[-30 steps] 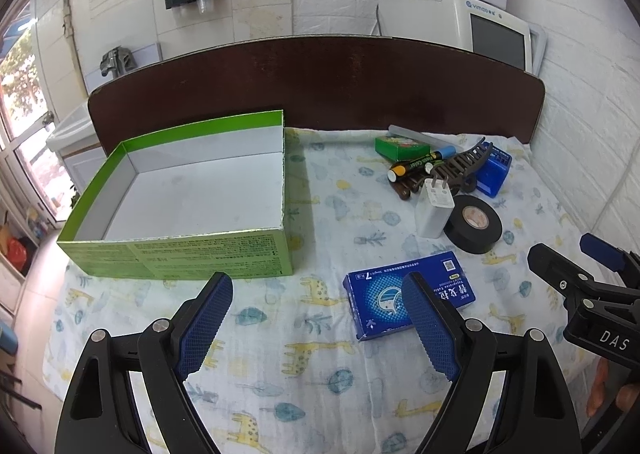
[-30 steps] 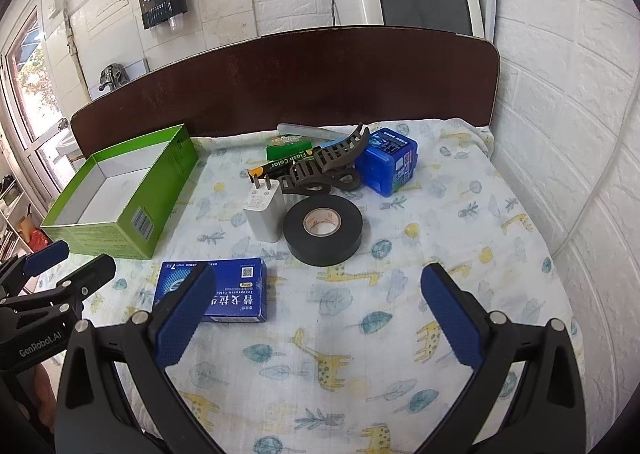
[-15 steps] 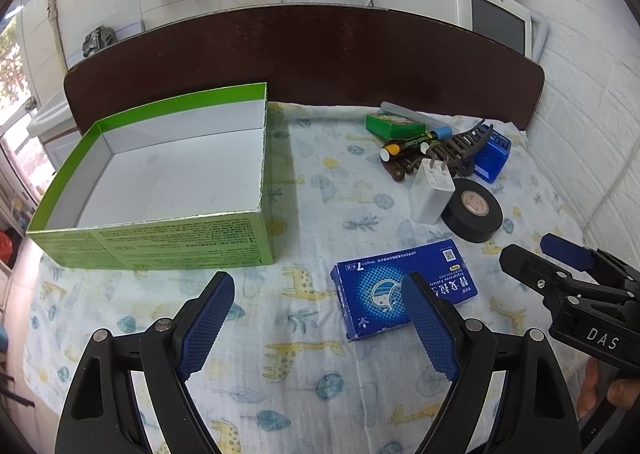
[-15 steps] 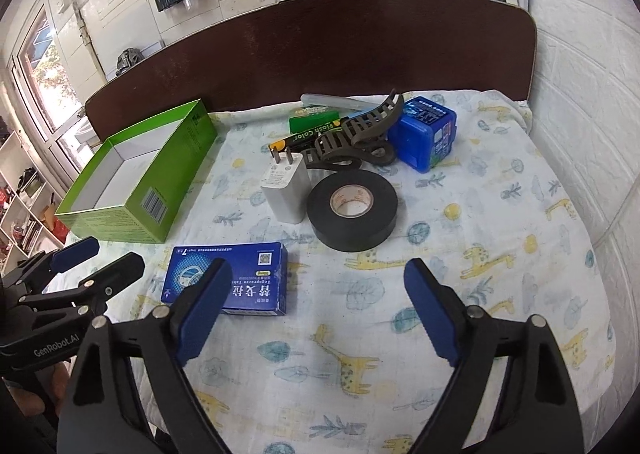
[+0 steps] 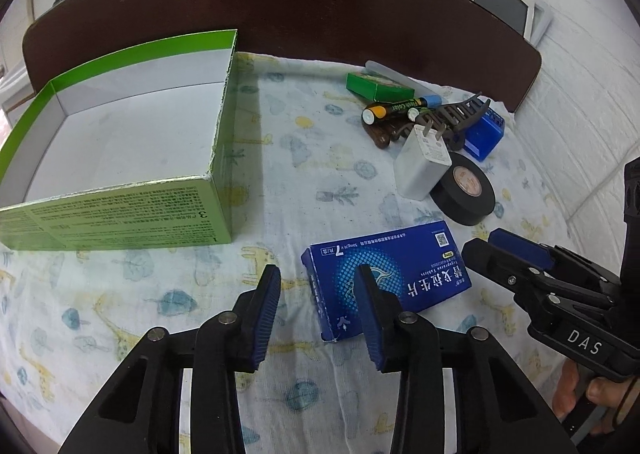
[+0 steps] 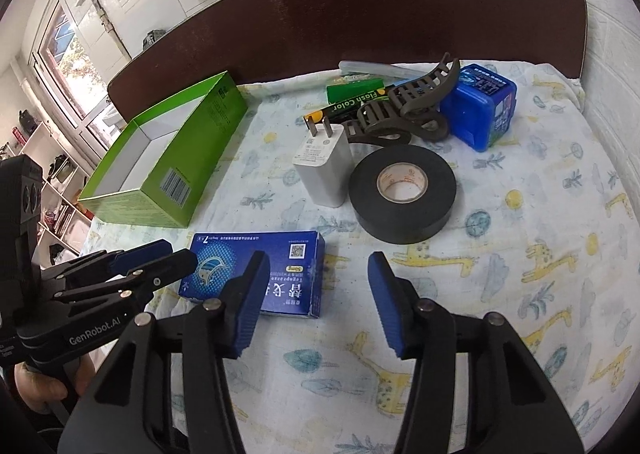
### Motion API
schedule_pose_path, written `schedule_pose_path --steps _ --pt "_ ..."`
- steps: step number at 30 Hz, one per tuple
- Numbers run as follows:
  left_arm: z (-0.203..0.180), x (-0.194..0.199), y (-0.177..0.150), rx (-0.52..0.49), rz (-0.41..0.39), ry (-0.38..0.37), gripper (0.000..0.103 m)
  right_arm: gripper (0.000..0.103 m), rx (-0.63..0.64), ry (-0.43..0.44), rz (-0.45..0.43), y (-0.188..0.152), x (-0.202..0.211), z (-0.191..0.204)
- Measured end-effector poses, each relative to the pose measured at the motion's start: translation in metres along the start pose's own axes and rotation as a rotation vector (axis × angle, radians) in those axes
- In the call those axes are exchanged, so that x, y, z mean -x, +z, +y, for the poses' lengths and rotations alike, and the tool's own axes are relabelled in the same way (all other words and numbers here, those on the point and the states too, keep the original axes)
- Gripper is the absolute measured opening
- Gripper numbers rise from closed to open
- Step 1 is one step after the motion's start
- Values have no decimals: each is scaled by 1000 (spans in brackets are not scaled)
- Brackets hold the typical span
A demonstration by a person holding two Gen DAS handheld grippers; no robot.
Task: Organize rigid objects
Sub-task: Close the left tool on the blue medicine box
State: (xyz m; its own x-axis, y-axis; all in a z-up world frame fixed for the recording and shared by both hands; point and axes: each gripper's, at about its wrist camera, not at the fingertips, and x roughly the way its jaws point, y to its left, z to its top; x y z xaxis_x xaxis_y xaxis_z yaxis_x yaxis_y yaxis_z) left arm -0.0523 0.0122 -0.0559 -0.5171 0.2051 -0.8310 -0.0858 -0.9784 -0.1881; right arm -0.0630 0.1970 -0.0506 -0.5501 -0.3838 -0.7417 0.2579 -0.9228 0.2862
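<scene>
Left claw [image 5: 316,286] and right claw [image 6: 316,274], both tilted downward, jaws closing, empty.

Left gripper [image 5: 318,290], jaws closing on nothing, hovers above the flat blue cardboard medicine box [image 5: 384,278]'s near-left corner. Open green cardboard box [image 5: 120,209] lies at ten o'clock; black tape roll [image 5: 466,189] at two.

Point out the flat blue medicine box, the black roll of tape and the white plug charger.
Flat blue medicine box [image 5: 404,266]: left wrist view, on its printed top face.
Black roll of tape [image 6: 432,209]: right wrist view, on its outer black band.
White plug charger [image 6: 326,169]: right wrist view, on its white body.
</scene>
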Motion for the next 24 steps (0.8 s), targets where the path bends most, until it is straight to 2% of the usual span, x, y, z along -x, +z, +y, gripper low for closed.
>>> schedule_pose_path --steps 3,6,9,12,17,21,24 --pt "1 -5 1 7 19 -25 26 48 -8 21 26 0 -7 0" --pt "0 -7 2 5 23 -39 25 45 -26 49 53 0 -15 0" --pt "1 -8 3 10 36 -55 25 37 -33 57 81 -2 -20 0" --pt "1 -9 3 15 44 -60 25 32 -60 100 101 -5 -22 -2" --pt "5 -9 1 46 64 -85 25 33 -43 95 107 -6 -22 3" --pt "4 -9 0 59 58 -78 25 33 -29 80 109 -7 -21 7" --pt "-2 -2 1 22 32 -57 25 33 -11 64 115 -7 -20 13"
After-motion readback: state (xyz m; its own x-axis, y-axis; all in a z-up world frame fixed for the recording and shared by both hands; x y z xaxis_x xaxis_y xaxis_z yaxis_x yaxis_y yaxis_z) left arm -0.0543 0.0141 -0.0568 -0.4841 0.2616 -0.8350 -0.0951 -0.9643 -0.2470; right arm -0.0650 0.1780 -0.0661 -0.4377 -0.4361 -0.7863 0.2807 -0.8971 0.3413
